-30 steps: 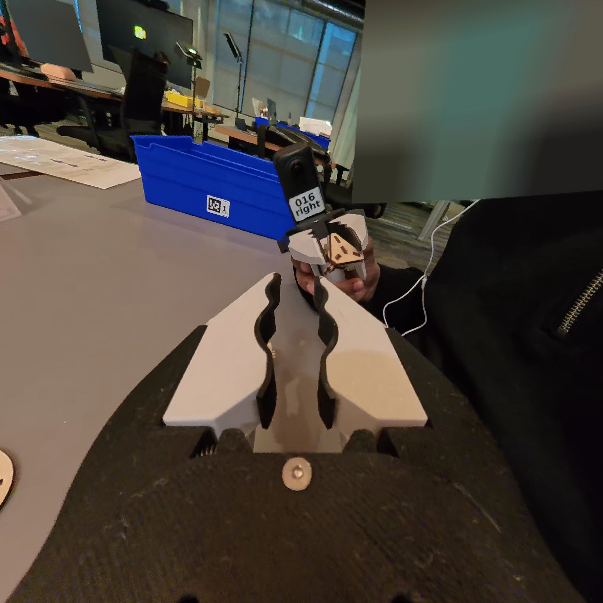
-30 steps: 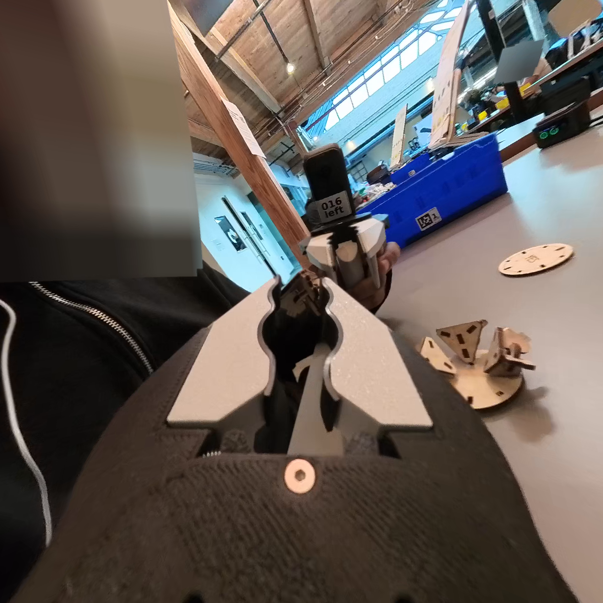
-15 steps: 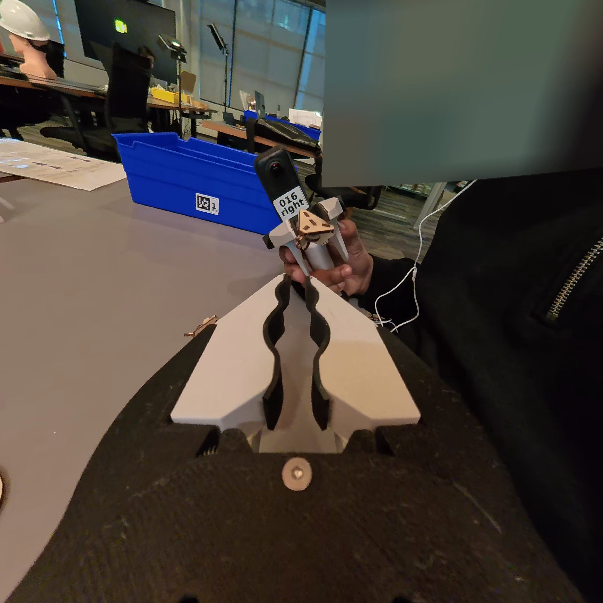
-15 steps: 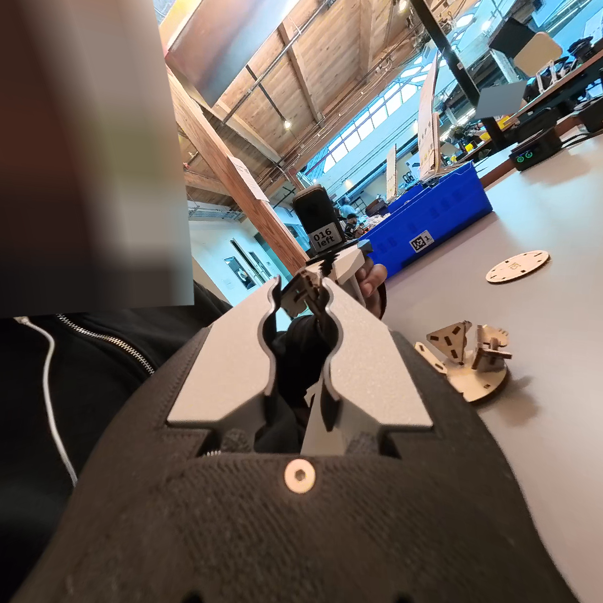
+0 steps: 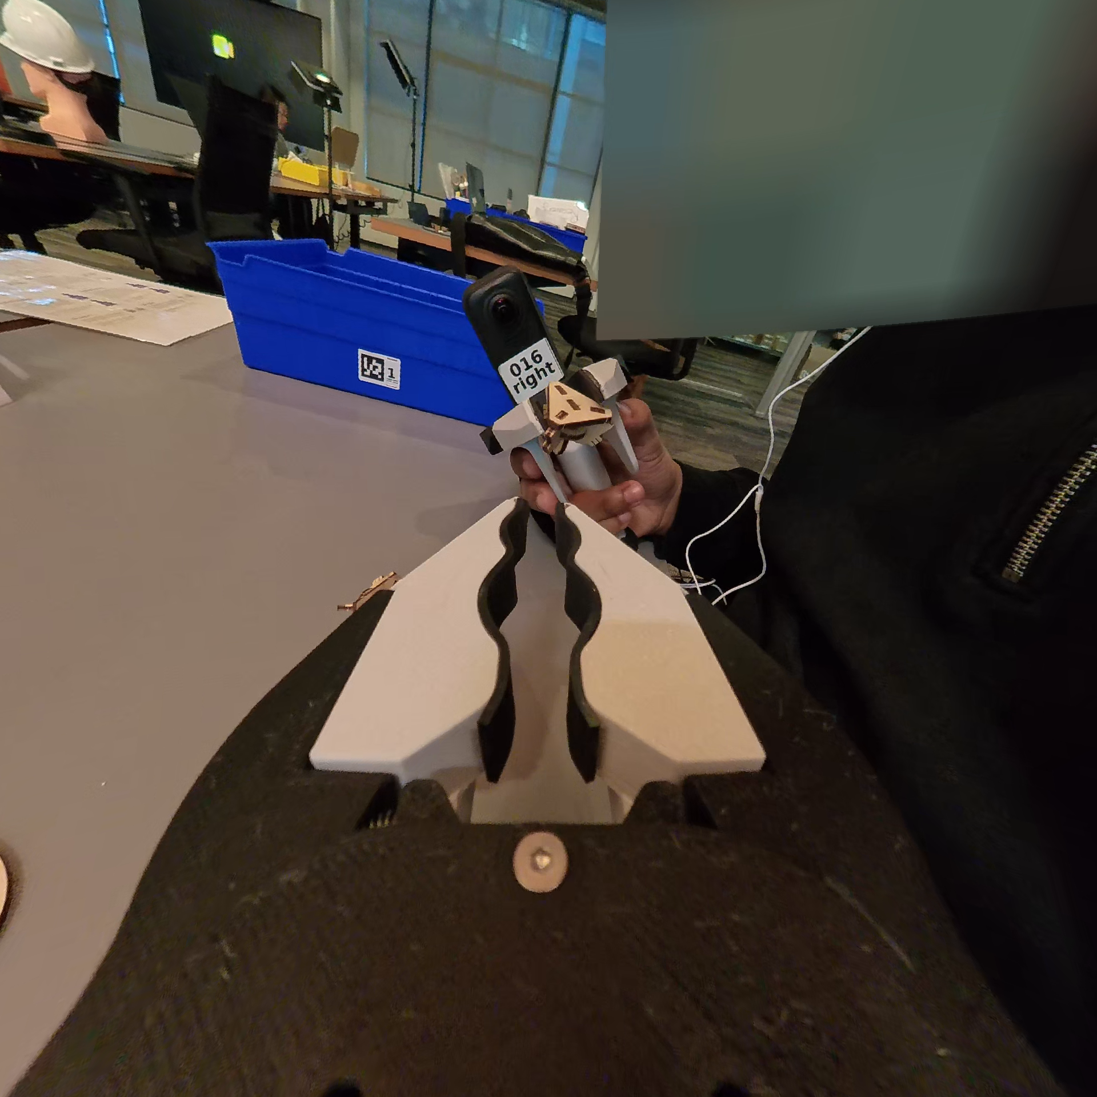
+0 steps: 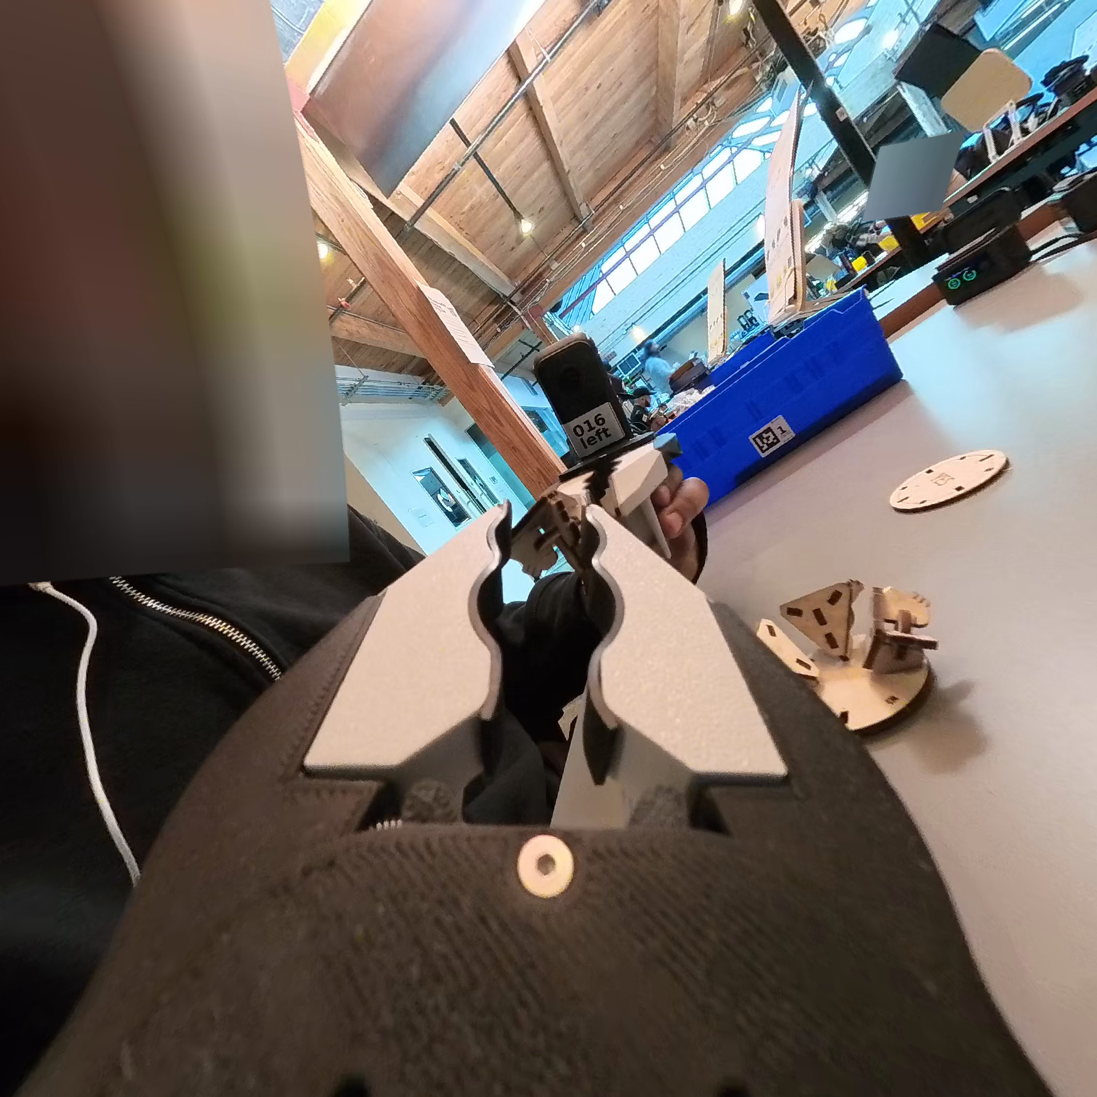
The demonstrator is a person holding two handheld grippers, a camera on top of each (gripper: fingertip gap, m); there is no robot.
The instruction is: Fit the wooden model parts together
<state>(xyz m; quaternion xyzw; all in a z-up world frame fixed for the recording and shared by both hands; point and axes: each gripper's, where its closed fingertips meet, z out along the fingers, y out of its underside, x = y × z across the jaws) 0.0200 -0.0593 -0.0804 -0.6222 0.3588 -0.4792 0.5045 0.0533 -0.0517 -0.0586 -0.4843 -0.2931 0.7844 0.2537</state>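
my left tool has narrowed to a slim bare gap; my right tool grips a wooden triangular piece above the grey surface.

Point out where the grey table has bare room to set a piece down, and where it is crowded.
Bare stretch: the grey table between the blue bin and the left hand-held gripper; also between the loose wooden disc and the wooden assembly. Crowded: the near edge, where the right hand-held gripper grips a wooden piece.
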